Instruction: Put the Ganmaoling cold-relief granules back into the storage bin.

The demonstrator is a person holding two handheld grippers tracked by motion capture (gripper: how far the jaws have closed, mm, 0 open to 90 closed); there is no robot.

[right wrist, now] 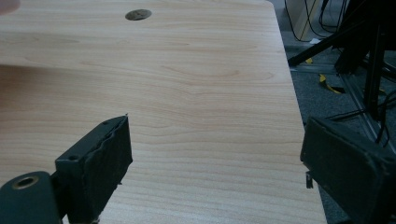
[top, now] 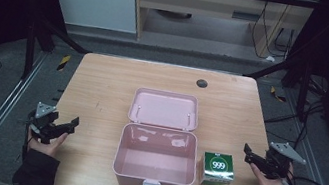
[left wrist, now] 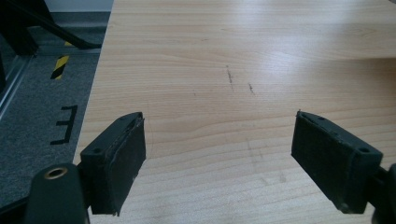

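Open pink box [top: 156, 159], table centre, green carton [top: 217, 169] just right

Centred on the rectangular pale wooden table [top: 108, 83]: open pink plastic storage box [top: 155, 159], lid [top: 165, 109] laid back flat toward 12 o'clock, latch at 6 o'clock. Just beside the box at 3 o'clock: small green-and-white cardboard carton [top: 216, 169]. Near the far table edge, at 12 o'clock: round dark cable grommet [top: 202, 83]. At 9 o'clock, over the table's edge: left gripper [top: 66, 124]. At 3 o'clock, beyond the carton, well apart: right gripper [top: 252, 157].
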